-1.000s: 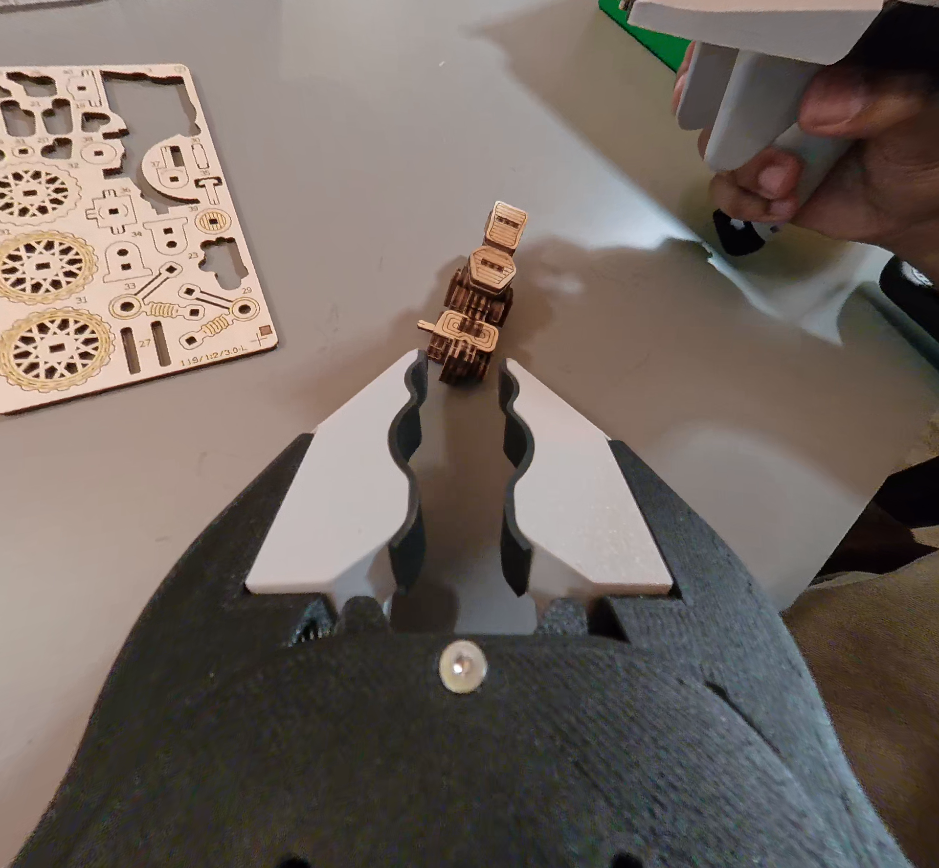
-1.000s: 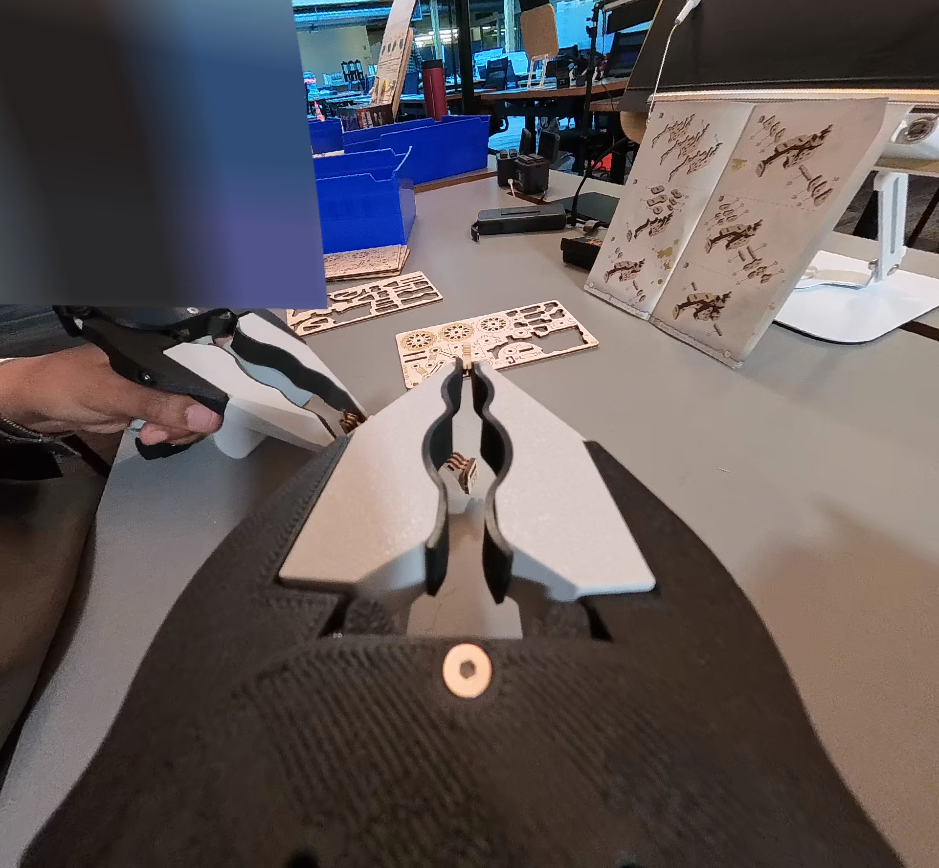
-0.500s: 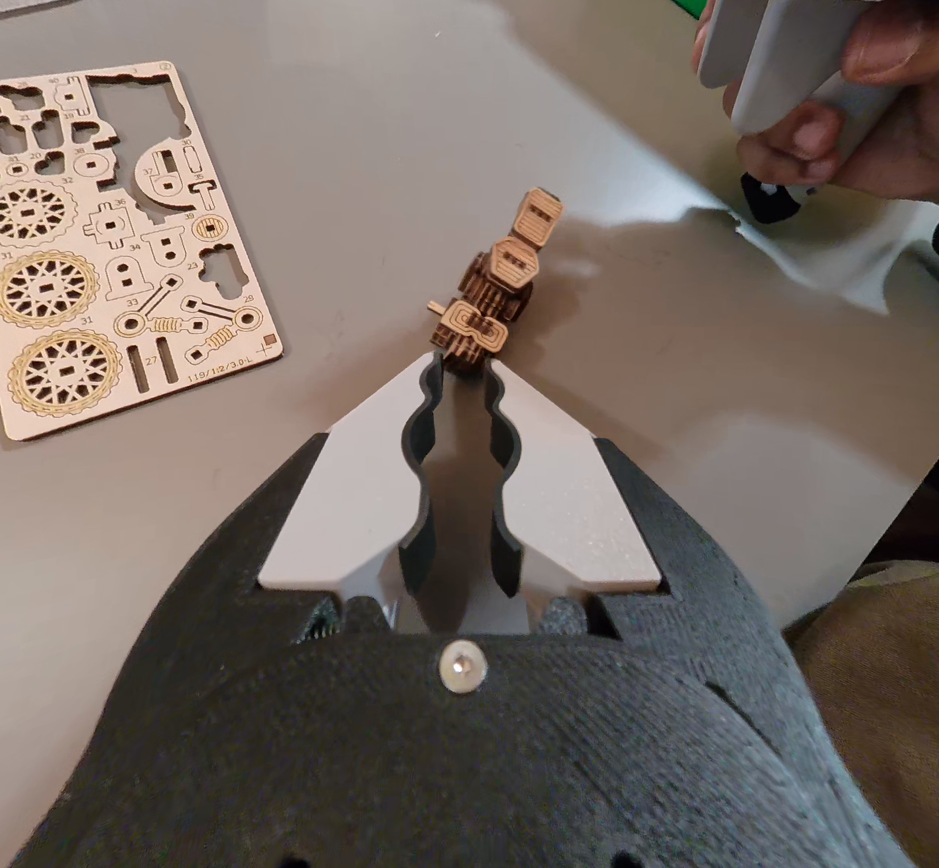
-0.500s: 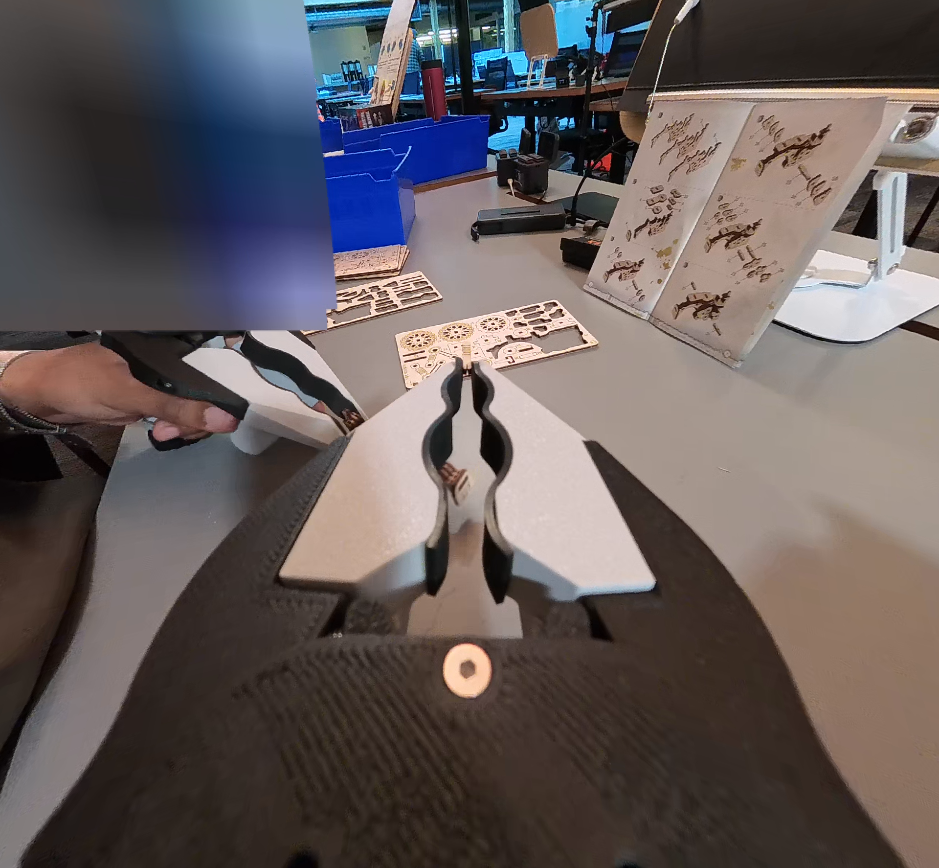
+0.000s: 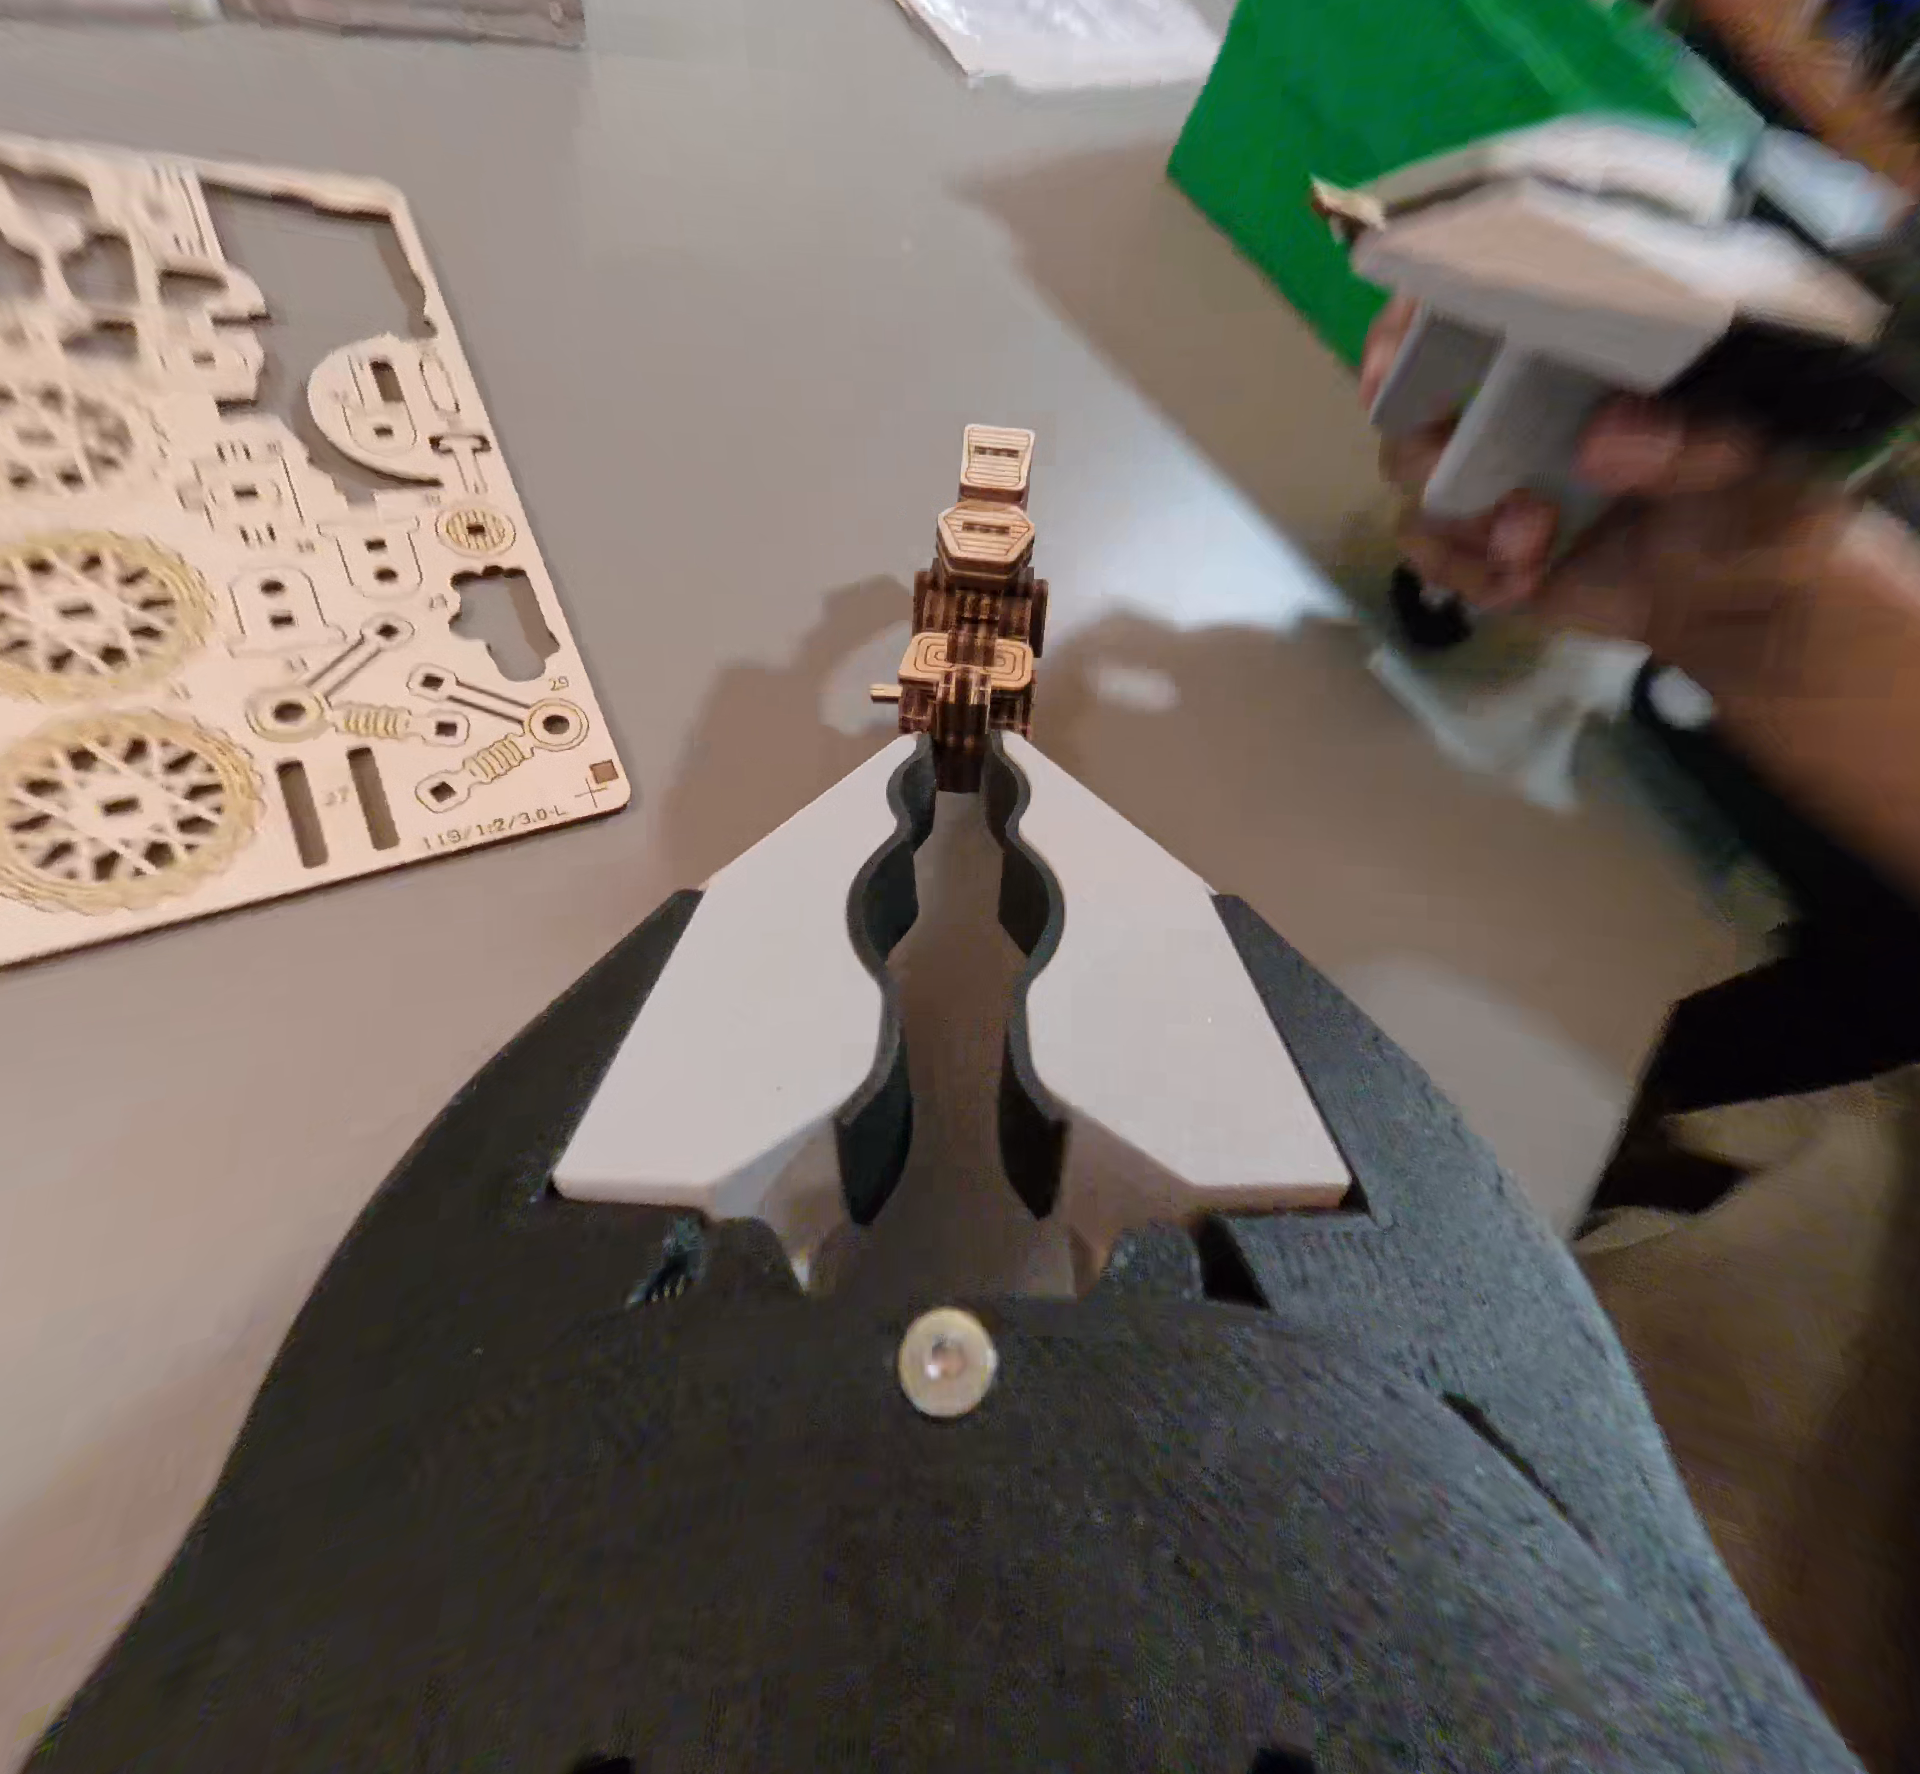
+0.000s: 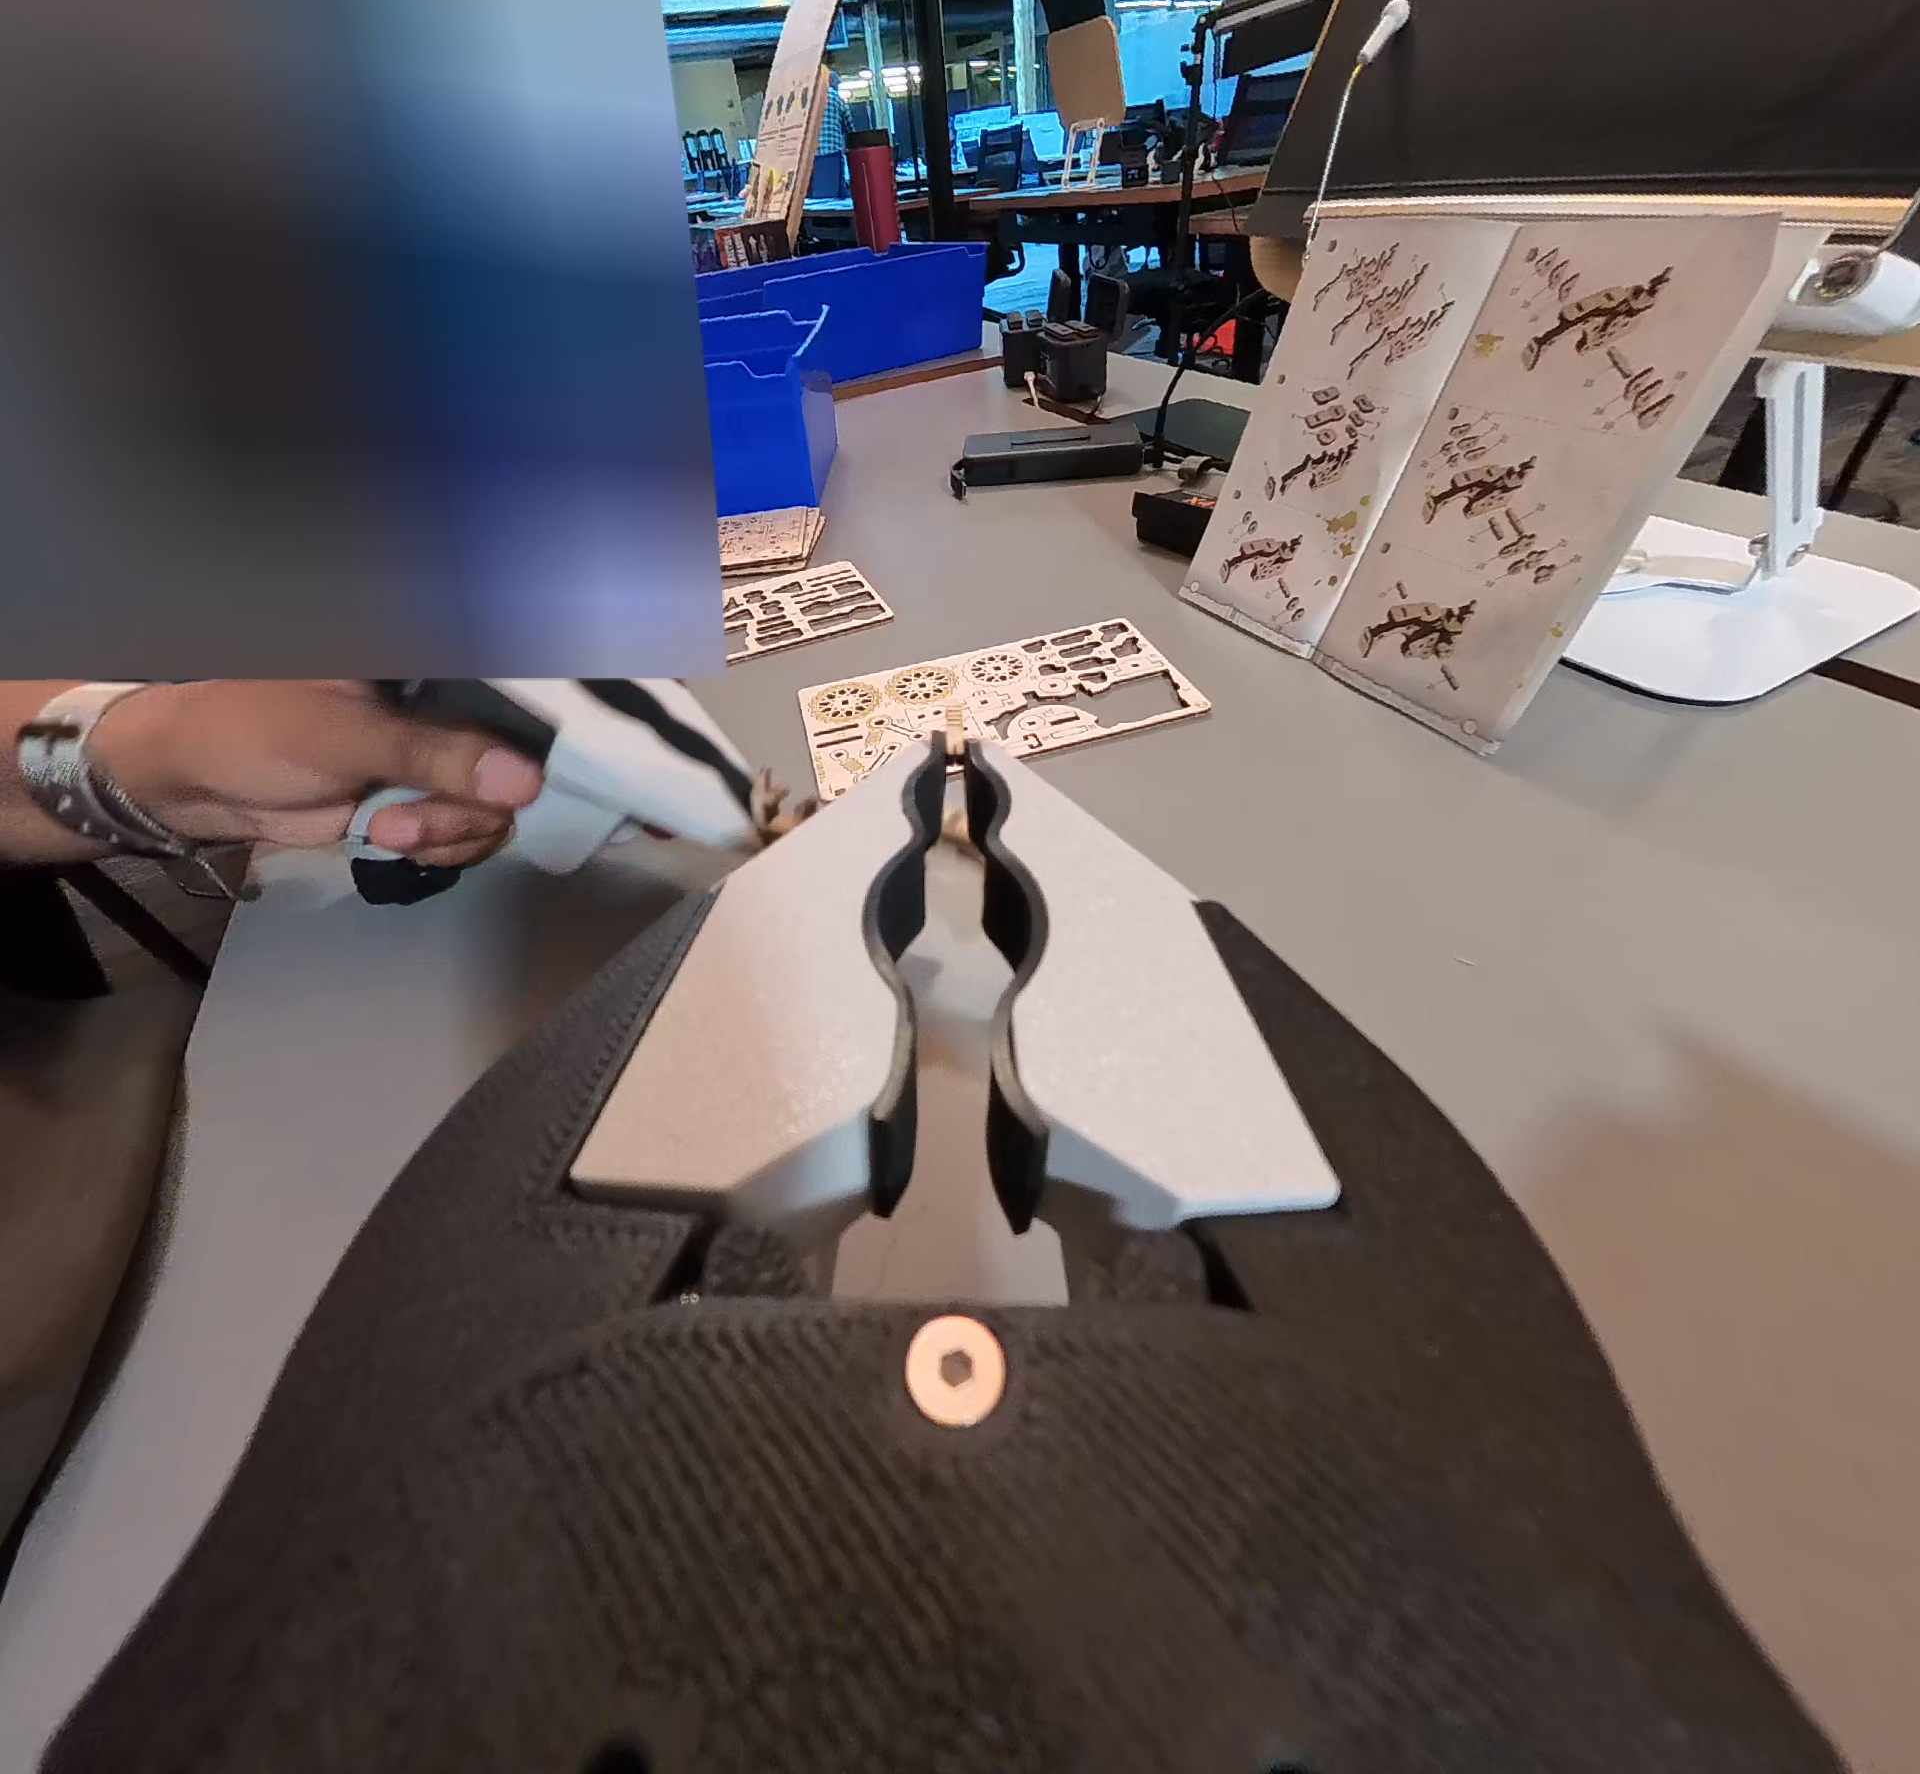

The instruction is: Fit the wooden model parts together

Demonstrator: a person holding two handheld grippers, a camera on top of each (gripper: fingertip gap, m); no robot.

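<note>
On the grey table (image 5: 727,290), the left gripper (image 5: 954,768) pinches the wooden model (image 5: 975,623) at twelve o'clock while the right gripper (image 6: 954,768) clamps a small piece (image 6: 956,732), which may slip or snap if pushed in crooked.

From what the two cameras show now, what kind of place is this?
Probably a shared workshop or lab hall: long grey worktables, blue storage bins, an instruction sheet propped upright, and a laser-cut wooden parts sheet lying flat.

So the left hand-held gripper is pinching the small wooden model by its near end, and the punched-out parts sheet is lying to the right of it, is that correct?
Not quite: in the left wrist view the parts sheet lies to the left of the wooden model, not the right. The left hand-held gripper is indeed pinching the model by its near end.
</note>
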